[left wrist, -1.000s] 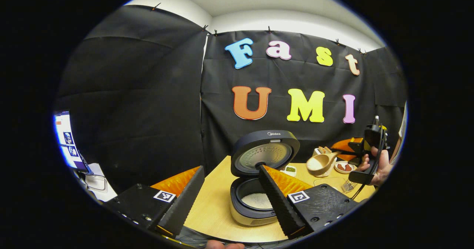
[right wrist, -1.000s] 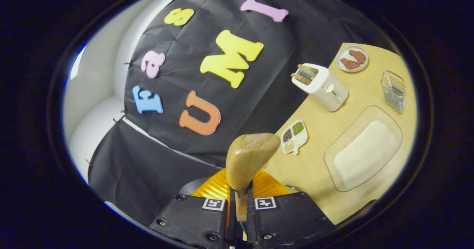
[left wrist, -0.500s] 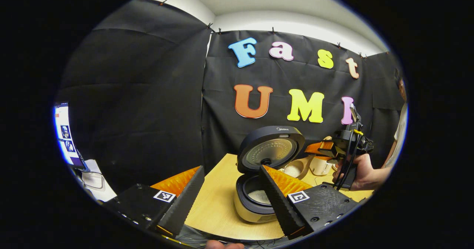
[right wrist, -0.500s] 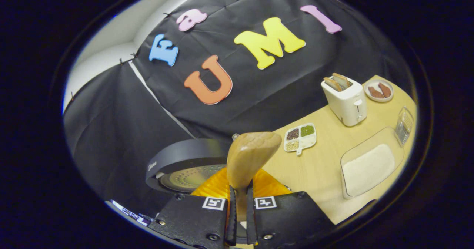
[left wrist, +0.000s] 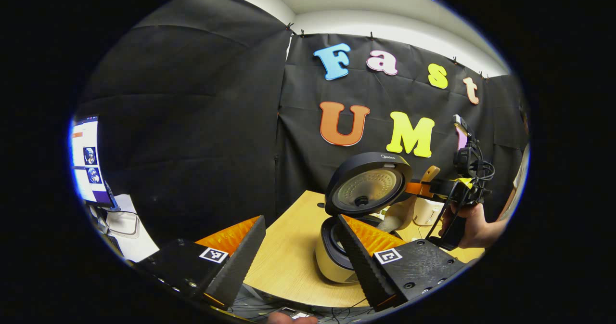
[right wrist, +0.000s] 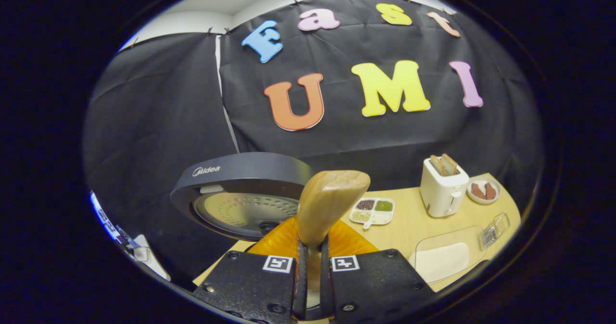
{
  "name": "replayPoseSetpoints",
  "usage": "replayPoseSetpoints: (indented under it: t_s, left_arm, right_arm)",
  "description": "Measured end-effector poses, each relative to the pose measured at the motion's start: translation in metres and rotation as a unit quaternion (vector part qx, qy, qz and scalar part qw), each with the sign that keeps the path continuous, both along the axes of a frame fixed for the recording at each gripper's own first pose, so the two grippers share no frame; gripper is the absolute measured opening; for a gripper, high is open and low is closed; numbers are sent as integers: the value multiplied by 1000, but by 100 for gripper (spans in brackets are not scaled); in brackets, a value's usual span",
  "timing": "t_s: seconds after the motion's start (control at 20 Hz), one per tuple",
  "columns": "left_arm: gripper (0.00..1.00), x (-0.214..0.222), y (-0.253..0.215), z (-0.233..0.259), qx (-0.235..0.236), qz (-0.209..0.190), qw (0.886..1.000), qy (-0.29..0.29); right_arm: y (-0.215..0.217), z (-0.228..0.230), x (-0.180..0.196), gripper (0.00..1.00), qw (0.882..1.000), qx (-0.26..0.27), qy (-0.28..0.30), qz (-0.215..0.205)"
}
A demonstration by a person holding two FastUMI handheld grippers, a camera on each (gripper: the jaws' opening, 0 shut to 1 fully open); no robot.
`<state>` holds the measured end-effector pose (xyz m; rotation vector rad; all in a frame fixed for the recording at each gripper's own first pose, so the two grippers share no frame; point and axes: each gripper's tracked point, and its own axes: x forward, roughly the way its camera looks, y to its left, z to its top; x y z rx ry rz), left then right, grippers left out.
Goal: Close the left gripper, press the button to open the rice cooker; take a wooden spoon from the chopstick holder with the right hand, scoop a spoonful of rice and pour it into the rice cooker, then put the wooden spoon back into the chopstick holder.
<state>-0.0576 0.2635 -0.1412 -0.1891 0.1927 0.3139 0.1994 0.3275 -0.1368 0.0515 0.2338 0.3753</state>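
Your right gripper (right wrist: 310, 285) has its jaws clamped narrow on the handle of the wooden spoon (right wrist: 329, 203), the bowl of the spoon rising straight ahead of the fingers. In the left gripper view that same spoon (left wrist: 400, 213) hangs with its bowl tipped down beside the raised lid, above the open pot of the rice cooker (left wrist: 337, 259), with your right hand (left wrist: 469, 220) gripping the tool behind it. The cooker's lid (right wrist: 240, 191) stands open, its perforated inner plate facing you, just left of the spoon in the right gripper view.

Your left gripper (left wrist: 301, 252) has its jaws spread wide and holds nothing; it sits back from the cooker, over the near edge of the desk (left wrist: 288, 261).

Farther right on the desk you have a divided dish of grains (right wrist: 373, 209), a white toaster (right wrist: 442, 191) with slices in it, a small plate (right wrist: 482, 191), a clear tray of rice (right wrist: 445, 260) and a wire chopstick holder (right wrist: 494, 230) just beside the tray
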Motion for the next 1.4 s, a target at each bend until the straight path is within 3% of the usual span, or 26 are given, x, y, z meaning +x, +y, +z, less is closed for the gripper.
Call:
replayPoseSetpoints:
  t_s: [0.2, 0.35, 0.5, 0.55, 0.6, 1.0, 1.05, 1.3, 1.4]
  left_arm:
    - [95, -3, -1, -3, -25, 1, 1000, -1]
    - [95, -1, 1, -5, -33, 3, 999, -2]
    - [95, 1, 0, -5, -37, -1, 999, -3]
    - [95, 2, 0, -6, -35, -3, 999, -2]
    - [95, 2, 0, -5, -33, -3, 999, -3]
    - [95, 3, -1, -2, -28, -9, 1000, -7]
    - [95, 4, -2, -1, -27, -11, 1000, -8]
    - [95, 15, -19, 13, -33, -32, 999, -21]
    - [95, 24, -31, 16, -28, -44, 998, -27]
  right_arm:
    - [21, 10, -10, 16, 995, -71, -74, 22]
    - [26, 24, -28, 16, 984, -118, -129, 39]
    - [40, 18, -33, 16, 976, -143, -152, 59]
    - [42, 15, -33, 12, 976, -144, -149, 63]
    - [43, 13, -32, 16, 977, -142, -144, 64]
    - [43, 22, -31, 16, 985, -110, -120, 60]
    - [44, 23, -33, 12, 986, -105, -116, 63]
    - [30, 43, -48, 16, 993, -52, -88, 60]
    - [11, 58, -53, 12, 995, -22, -77, 52]
